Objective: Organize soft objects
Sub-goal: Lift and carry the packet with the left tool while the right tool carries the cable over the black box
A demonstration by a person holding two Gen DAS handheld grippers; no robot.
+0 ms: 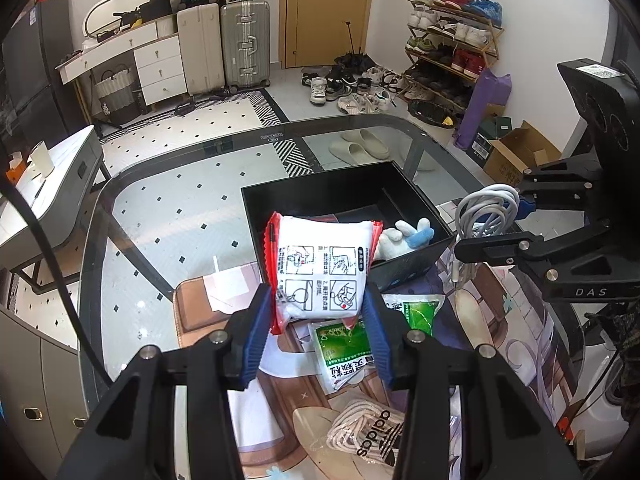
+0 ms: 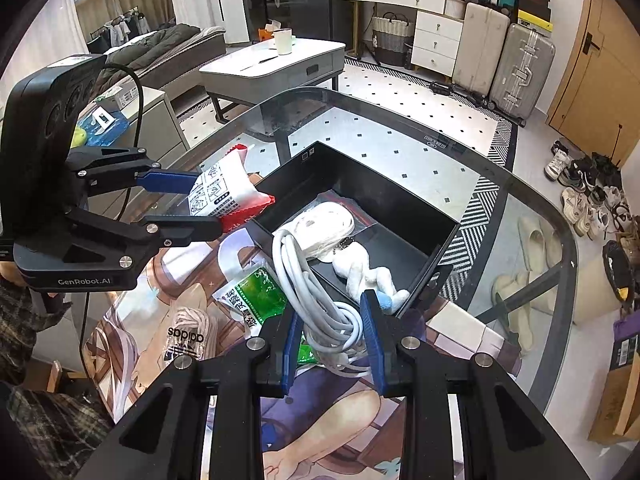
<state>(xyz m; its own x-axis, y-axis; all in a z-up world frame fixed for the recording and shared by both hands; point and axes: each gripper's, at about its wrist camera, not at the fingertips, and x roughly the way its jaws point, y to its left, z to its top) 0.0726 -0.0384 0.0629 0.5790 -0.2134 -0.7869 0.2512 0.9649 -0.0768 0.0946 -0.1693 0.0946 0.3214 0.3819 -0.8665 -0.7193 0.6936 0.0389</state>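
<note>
The glass-topped oval worktop (image 1: 160,208) carried a printed picture mat (image 2: 332,420), laid out as the staging area for loose items. An open black rectangular box (image 2: 404,204) sat on the worktop's far side of the mat, evidently the collection bin: a white plush toy with blue tips (image 2: 360,268) and a pale bundle already lay inside.

The left tongs (image 1: 318,312) pinched a white soft pouch with red sealed edges (image 1: 320,268) by its lower end, holding it off the mat and tilted toward the box's near wall, probably ready for dropping in. The right tongs (image 2: 332,332) were pressed onto a coiled white cable (image 2: 316,292), gripped at the bunched loops so the coil stayed together; it hung just beside the box's near corner.

Still on the mat, near the box: a green-and-white sachet (image 1: 340,348), and a clear bag of cream laces with black adidas lettering (image 1: 368,432). Both likely remained to be sorted.
</note>
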